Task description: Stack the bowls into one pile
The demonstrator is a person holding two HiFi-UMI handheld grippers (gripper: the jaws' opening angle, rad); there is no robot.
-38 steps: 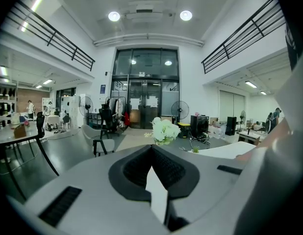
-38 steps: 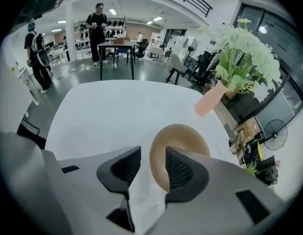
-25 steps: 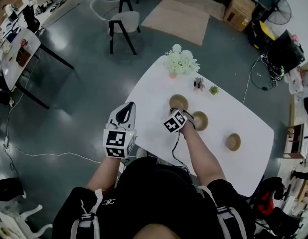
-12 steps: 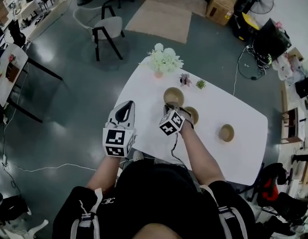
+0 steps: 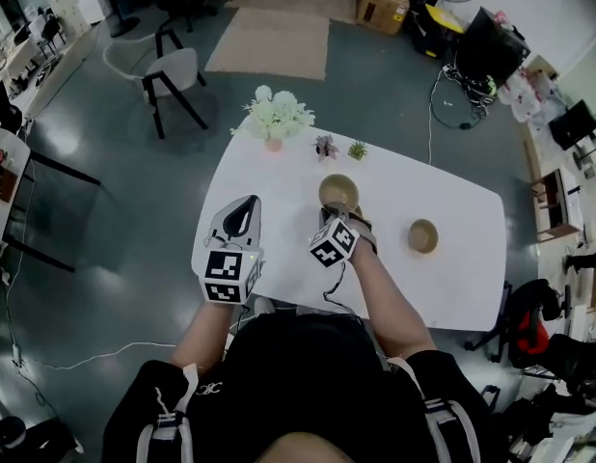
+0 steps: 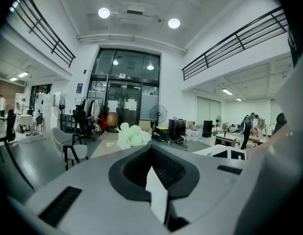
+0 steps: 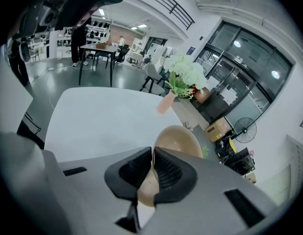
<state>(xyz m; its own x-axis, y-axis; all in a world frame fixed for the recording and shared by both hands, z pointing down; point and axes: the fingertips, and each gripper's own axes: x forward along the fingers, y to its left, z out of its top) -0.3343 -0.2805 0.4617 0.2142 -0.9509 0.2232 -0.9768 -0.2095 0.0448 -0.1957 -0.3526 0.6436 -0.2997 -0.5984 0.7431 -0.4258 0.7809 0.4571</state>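
Lifted since a second ago, the middle bowl (image 7: 177, 138) hangs over the desk (image 5: 269, 201), rim pinched in my right tool (image 7: 152, 151). A second bowl (image 5: 422, 235) sits well apart. My left tool (image 6: 151, 148) is pressed together, empty.

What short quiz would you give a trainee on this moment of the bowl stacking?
1. True or false: the left hand-held gripper is shut and empty.
2. The right hand-held gripper grips: A a cup, B a bowl, C nothing.
3. In the head view, how many bowls stand free on the table?

Key: 1 true. 2 B, by its rim. 3 two.
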